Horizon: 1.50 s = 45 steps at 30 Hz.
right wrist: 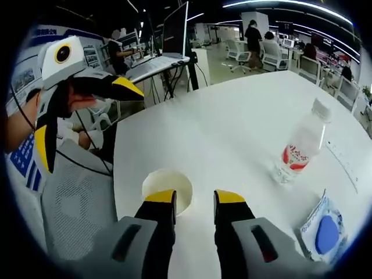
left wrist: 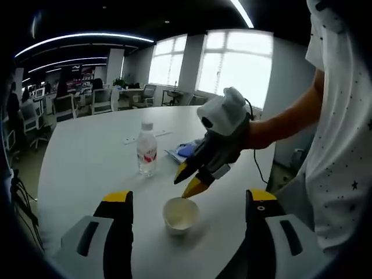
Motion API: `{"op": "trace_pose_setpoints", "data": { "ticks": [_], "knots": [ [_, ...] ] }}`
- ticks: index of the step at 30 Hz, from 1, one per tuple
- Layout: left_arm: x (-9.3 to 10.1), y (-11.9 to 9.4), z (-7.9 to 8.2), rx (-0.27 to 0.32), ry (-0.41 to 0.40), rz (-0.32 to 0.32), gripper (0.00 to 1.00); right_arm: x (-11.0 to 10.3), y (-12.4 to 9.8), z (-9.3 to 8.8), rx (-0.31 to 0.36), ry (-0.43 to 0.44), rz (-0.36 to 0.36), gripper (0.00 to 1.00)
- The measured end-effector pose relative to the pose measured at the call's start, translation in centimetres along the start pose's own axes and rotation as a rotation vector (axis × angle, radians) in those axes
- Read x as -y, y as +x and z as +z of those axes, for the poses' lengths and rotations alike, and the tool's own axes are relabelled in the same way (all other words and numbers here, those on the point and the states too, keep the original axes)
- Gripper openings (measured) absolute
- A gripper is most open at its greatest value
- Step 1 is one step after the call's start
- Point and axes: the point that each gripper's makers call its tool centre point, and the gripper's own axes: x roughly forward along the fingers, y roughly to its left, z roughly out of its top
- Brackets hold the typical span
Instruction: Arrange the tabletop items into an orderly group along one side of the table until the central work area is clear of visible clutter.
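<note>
right gripper view: cup (right wrist: 167,190) beside claw (right wrist: 195,200)

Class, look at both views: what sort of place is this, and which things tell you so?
Probably an open-plan office: rows of office chairs at desks, a computer monitor on a workstation, and a large white meeting table.

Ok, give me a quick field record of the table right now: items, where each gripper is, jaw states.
table: white, round
cup: small white paper cup, upright, near the table edge
bottle: clear water bottle, red label, upright, beyond the cup
packet: blue and white pack, lying flat near the bottle
right gripper: tips at the cup's rim, jaws slightly apart, not gripping
left gripper: jaws wide open, cup between them, untouched
</note>
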Motion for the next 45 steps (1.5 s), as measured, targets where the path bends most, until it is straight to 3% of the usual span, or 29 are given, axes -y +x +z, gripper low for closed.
{"op": "trace_pose_setpoints", "data": {
  "ticks": [12, 19, 27, 34, 45],
  "knots": [
    [-0.3, 0.1, -0.8, -0.007, -0.009, -0.005, 0.83, -0.1, 1.7, -1.0, -0.063, 0.017, 0.006, 0.09],
    [-0.2, 0.3, -0.8, -0.006, -0.011, -0.007, 0.82, 0.1, 1.8, -1.1, -0.062, 0.018, 0.001, 0.0],
    [-0.1, 0.5, -0.8, -0.006, -0.009, -0.01, 0.81, 0.3, 1.7, -1.2, -0.059, 0.037, -0.006, 0.0],
    [0.1, 0.8, -0.7, -0.007, -0.009, -0.017, 0.81, 1.0, 0.6, -1.2, -0.036, 0.073, -0.023, 0.0],
    [0.3, 1.8, -0.2, -0.012, 0.0, -0.038, 0.79, 5.3, -3.0, -1.8, 0.01, 0.172, -0.119, 0.0]
  ]
}}
